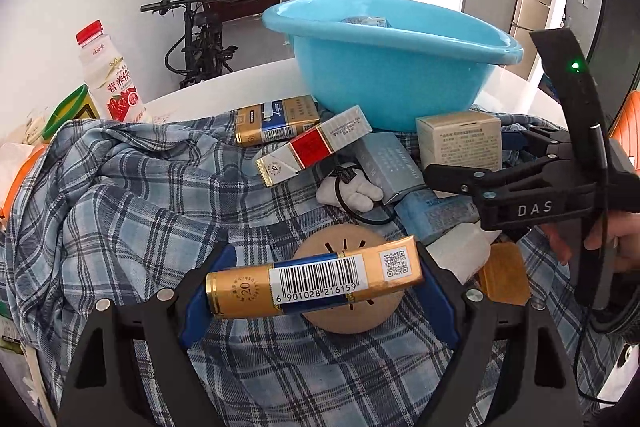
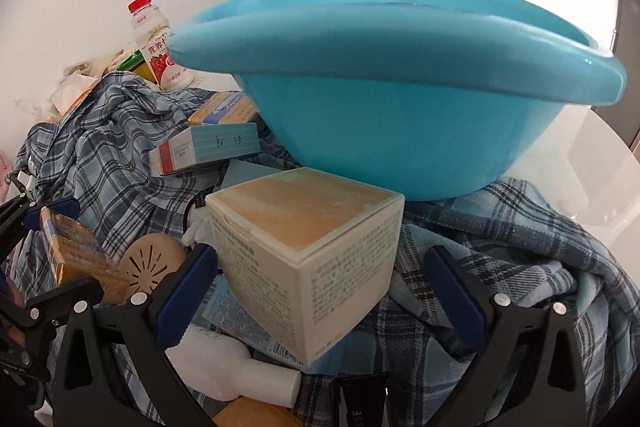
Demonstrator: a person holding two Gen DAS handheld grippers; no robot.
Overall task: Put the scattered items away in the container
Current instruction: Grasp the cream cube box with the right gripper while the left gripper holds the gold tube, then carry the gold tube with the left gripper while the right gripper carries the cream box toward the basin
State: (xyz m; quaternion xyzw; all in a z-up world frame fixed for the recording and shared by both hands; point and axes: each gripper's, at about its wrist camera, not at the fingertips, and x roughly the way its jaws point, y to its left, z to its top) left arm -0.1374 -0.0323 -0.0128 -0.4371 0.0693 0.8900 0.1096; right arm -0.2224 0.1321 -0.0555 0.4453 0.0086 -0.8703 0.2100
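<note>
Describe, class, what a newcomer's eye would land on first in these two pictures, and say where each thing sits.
The big sky-blue plastic basin dominates, sitting at the back on the rumpled blue plaid cloth. In front, the left gripper holds a gold-and-blue cigarette pack crosswise between its fingers. The right gripper has a cream cardboard cube box between its open fingers, just before the basin.
</note>
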